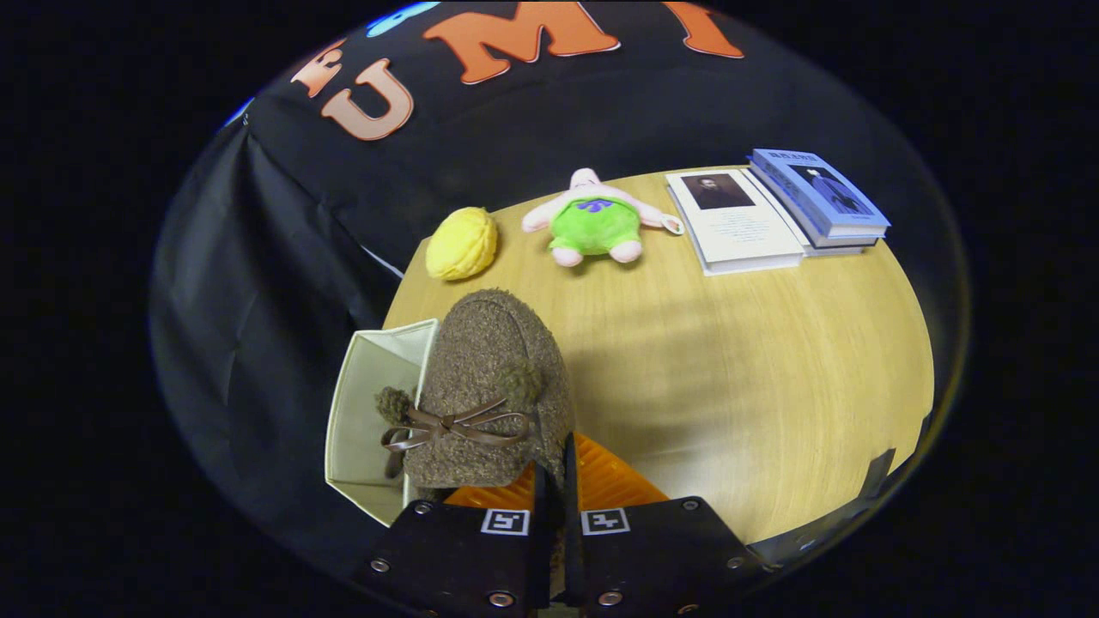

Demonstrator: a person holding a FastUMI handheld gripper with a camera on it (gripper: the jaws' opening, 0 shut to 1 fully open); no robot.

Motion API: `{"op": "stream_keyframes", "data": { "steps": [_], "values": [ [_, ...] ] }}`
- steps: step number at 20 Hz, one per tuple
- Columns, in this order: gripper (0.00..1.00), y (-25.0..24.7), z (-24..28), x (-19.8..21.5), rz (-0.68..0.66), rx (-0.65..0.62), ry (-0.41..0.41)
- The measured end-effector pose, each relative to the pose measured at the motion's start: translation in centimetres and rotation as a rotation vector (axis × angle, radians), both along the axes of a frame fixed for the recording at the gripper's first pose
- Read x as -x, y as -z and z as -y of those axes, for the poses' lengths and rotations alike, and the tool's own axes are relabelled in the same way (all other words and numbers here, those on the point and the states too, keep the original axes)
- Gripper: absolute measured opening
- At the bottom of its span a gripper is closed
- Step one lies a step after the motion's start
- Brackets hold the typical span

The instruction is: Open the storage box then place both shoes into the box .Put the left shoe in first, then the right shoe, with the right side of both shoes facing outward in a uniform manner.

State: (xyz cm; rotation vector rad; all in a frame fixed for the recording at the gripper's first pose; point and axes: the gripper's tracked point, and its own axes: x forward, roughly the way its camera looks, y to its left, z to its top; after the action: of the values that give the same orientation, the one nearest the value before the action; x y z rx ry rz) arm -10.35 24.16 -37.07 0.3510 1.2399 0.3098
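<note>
black cloth is being seen as the booth's backdrop behind a round wooden table [730, 360]. the gripper [556, 481] is being held low over the near part of the table, and it is being pointed forward and slightly downward along the table surface. its two fingers are being kept nearly together, with only a thin gap between them, and the heel edge of a brown fuzzy shoe [489, 386] is being pinched in that gap. the shoe is being carried toe-forward just ahead of the fingers, and its upper side with a brown bow [451, 427] and two small pompoms is being presented to the camera. an open cream storage box [369, 412] is being seen just beside the shoe, on the left, at the table's edge; the box's inner walls are being shown, and part of the box is being covered by the shoe. whether the shoe is being touched by the box cannot be told. beyond the shoe, near the far edge of the table, a yellow plush item [462, 244], a green and pink plush toy [595, 221] and a group of books [773, 215] are being displayed in a row, well apart from the fingers.
</note>
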Motion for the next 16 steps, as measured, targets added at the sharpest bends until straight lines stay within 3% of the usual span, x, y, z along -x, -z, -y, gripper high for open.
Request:
{"op": "stream_keyframes", "data": {
  "steps": [6,16],
  "values": [
    [0.08,-2.5,-8.1,0.3,-0.011,-0.028,-0.083],
    [0.09,0.9,-15.6,1.3,-0.082,0.092,-0.074]
  ]
}}
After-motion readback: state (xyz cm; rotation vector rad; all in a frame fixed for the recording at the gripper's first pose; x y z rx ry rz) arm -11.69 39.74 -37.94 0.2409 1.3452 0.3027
